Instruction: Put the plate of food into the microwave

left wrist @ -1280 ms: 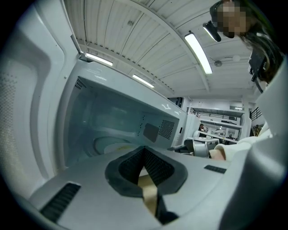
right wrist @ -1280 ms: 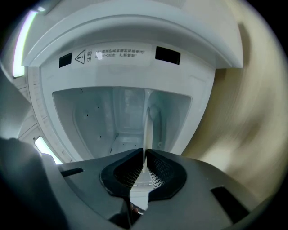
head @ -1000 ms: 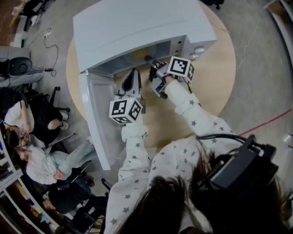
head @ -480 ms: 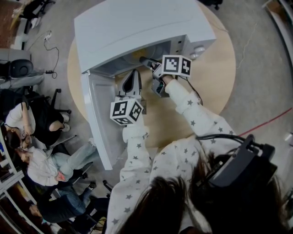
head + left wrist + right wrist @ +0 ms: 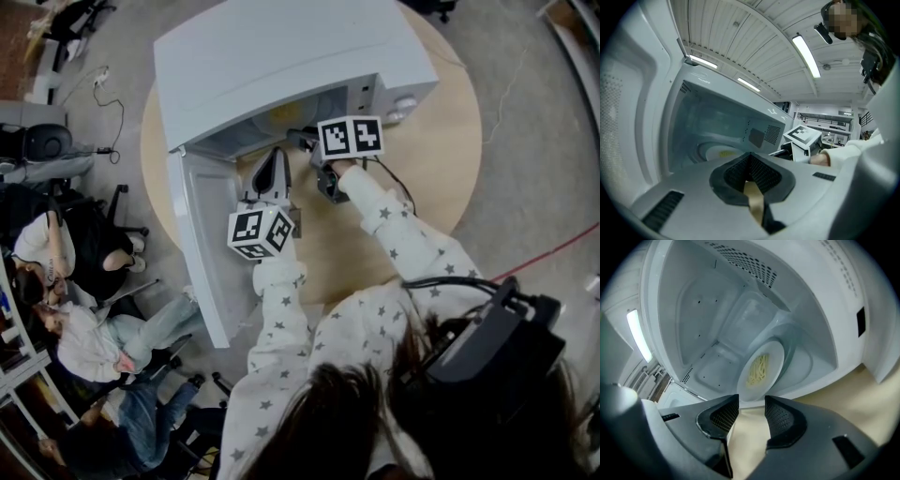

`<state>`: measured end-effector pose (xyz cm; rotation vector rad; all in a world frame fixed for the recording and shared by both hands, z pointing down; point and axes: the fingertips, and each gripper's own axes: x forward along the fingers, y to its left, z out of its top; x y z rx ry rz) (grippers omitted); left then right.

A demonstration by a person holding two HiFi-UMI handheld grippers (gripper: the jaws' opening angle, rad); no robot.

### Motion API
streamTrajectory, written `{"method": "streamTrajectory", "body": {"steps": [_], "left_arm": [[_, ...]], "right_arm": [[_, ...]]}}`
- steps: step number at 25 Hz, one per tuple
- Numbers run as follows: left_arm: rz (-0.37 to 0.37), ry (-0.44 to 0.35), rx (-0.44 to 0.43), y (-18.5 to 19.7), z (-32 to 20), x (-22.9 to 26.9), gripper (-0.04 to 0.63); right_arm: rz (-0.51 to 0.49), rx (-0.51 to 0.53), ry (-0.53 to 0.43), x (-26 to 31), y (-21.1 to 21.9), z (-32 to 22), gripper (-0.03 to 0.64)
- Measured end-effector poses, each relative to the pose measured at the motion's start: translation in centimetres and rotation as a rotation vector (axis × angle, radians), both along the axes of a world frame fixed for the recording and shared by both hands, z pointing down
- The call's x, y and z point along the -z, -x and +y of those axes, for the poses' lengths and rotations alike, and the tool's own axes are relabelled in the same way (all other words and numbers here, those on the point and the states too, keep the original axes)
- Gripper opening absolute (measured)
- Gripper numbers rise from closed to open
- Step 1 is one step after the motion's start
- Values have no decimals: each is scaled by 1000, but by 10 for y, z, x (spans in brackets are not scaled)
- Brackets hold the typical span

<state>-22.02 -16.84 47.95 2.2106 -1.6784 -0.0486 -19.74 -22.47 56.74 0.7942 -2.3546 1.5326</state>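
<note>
The white microwave (image 5: 281, 56) stands on a round wooden table (image 5: 422, 178), its door (image 5: 202, 244) swung open to the left. Inside, a white plate of yellow noodles (image 5: 761, 370) rests on the glass turntable; the plate (image 5: 717, 152) also shows in the left gripper view. My right gripper (image 5: 752, 404) is at the microwave's mouth. Its jaws have just been opening and stand wide, with nothing between them; the plate's rim lies just beyond the fingertips. My left gripper (image 5: 750, 159) hovers beside the door opening with its pads together and nothing held.
The microwave's control knob (image 5: 405, 101) is at the right of its front. Bare tabletop lies under both grippers. Seated people (image 5: 66, 281) and chairs are on the floor to the left of the table.
The right gripper has rolled, its marker cube turning to face up, and has shifted slightly left at the opening. The left gripper has stayed in place.
</note>
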Motion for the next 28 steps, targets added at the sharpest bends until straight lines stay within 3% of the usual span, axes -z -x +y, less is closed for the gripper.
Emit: {"method": "streamTrajectory", "body": {"steps": [9, 16, 18, 22, 28], "left_arm": [[-3, -1, 9, -1, 9, 5, 2], [-8, 0, 18, -19, 13, 18, 2], [-9, -2, 18, -22, 19, 18, 2], [-13, -10, 19, -40, 25, 20, 2], [-16, -30, 25, -43, 42, 35, 2]], "right_arm": [[-45, -1, 33, 7, -6, 12, 160], [-128, 62, 46, 33, -18, 28, 158], [-136, 75, 29, 38, -22, 36, 91], [-162, 93, 1, 51, -39, 44, 18], [-223, 110, -15, 78, -45, 63, 6]]}}
